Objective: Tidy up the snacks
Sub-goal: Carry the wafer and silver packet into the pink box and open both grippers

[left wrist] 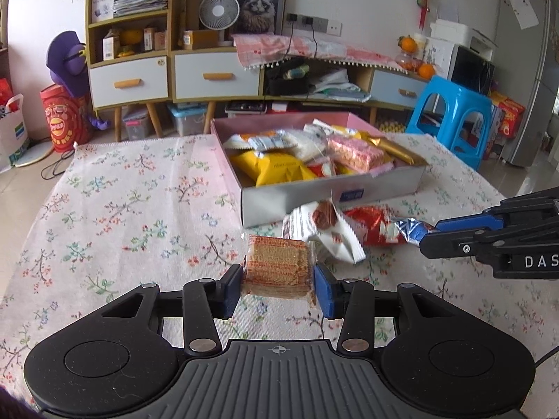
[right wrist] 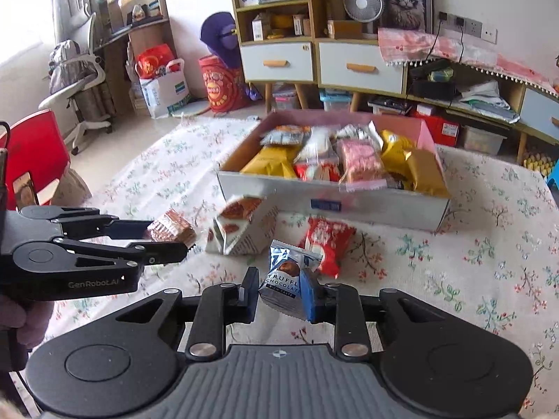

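Observation:
My left gripper (left wrist: 277, 288) is shut on a clear-wrapped wafer pack (left wrist: 277, 265), held just above the floral tablecloth; it also shows in the right wrist view (right wrist: 171, 230). My right gripper (right wrist: 279, 296) is shut on a blue truffle chocolate packet (right wrist: 284, 279), seen in the left wrist view (left wrist: 412, 228) too. A white snack packet (left wrist: 321, 230) and a red snack packet (left wrist: 374, 225) lie on the cloth in front of the snack box (left wrist: 332, 199), which holds several snacks. The same packets, white (right wrist: 241, 227) and red (right wrist: 326, 241), show in the right wrist view.
The table is covered by a floral cloth (left wrist: 132, 216). Behind it stand a cabinet with drawers (left wrist: 216, 76) and a blue plastic stool (left wrist: 454, 118). A red chair (right wrist: 31, 153) stands left of the table.

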Demonstrator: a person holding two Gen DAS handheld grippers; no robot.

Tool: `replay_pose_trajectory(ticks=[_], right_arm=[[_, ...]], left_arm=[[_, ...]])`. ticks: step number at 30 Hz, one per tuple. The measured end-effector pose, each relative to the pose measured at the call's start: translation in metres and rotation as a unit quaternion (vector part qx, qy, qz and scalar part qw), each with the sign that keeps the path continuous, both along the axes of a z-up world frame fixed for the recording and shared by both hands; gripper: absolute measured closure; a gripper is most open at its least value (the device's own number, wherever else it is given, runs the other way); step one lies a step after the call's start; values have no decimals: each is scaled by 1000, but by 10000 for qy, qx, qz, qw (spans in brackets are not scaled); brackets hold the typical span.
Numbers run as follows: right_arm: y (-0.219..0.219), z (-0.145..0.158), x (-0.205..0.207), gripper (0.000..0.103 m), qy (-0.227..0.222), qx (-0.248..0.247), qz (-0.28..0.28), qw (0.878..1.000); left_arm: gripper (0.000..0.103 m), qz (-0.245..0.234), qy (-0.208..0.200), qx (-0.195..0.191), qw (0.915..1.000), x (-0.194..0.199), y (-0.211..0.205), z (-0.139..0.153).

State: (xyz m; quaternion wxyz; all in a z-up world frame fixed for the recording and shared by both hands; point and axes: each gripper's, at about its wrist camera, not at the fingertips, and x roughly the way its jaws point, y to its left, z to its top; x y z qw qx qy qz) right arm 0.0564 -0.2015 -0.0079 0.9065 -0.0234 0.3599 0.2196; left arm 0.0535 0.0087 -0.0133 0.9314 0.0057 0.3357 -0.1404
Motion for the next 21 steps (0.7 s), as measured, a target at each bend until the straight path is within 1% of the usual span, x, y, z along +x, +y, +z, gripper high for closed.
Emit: replay_pose_trajectory(ticks=[4, 8, 13, 21], right_arm=[[-3, 10, 8, 88, -144, 44, -127, 9998], [-8, 17, 18, 88, -262, 103, -266, 9993], [-15, 24, 36, 88, -340, 205, -494, 9980], [-33, 31, 67, 88, -369, 485, -869, 9943]], left_arm=[[62, 71, -84, -29, 9999, 6, -1, 6], [62, 139, -120, -157, 9997, 16, -6, 13], [62, 157, -268, -74, 9995, 27, -18, 24], [62, 236, -151, -151, 9995, 57, -36, 30]])
